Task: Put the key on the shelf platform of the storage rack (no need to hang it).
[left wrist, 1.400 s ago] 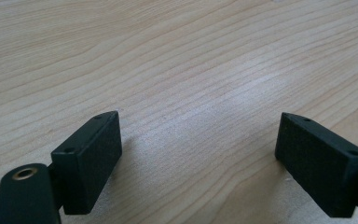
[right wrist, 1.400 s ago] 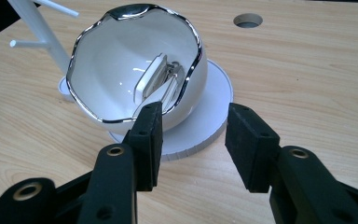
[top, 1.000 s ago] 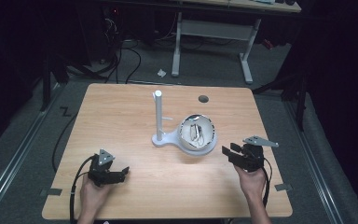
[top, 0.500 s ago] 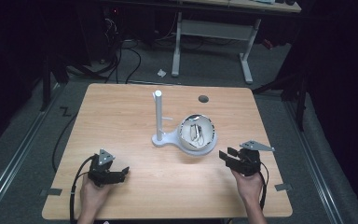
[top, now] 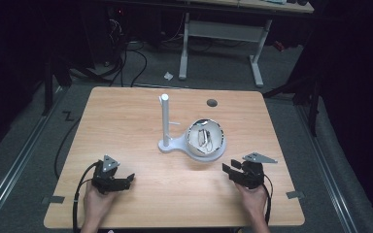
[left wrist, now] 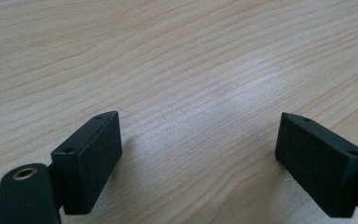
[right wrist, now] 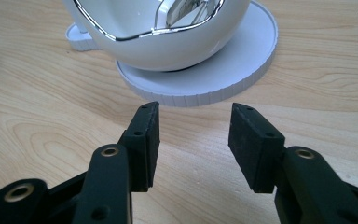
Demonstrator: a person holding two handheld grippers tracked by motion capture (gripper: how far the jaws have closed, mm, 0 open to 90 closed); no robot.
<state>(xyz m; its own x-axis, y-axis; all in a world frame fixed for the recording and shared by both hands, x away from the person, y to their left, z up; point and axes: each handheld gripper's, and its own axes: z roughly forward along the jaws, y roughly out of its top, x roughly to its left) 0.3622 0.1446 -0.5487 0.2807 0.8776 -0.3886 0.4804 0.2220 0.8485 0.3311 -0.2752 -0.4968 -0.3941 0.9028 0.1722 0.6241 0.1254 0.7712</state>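
Seen from the high view, the wooden desk (top: 141,111) carries a white stand (top: 167,127), an upright post on a flat base, near its middle. Just right of the post a white bowl-shaped piece with a chrome rim (top: 205,140) sits tilted on a round white disc, its opening turned up and toward the near side, with shiny metal parts inside. A dark round hole (top: 212,103) lies in the desk top beyond it, toward the far right. The left hand-held gripper (top: 126,180) rests at the near left edge, well apart from the stand, its jaws pointing right. The right hand-held gripper (top: 227,169) is at the near right, its jaws pointing left toward the bowl-shaped piece and near it but not touching. Nothing lies between either gripper and the stand. Cables and table legs show on the floor beyond the desk.

Along the left hand-held gripper (left wrist: 198,140) in its own view, the two black pads stand wide apart with bare wood grain between and ahead of them; nothing is held.

Closer detail comes from the right gripper view: the right hand-held gripper (right wrist: 193,137) has its jaws about half open, having just been opening a little, with nothing between them. Straight ahead, close by, lies the ribbed edge of the round white disc (right wrist: 242,70), and on it the bowl-shaped piece (right wrist: 168,42), whose chrome rim and metal insides show at the top.
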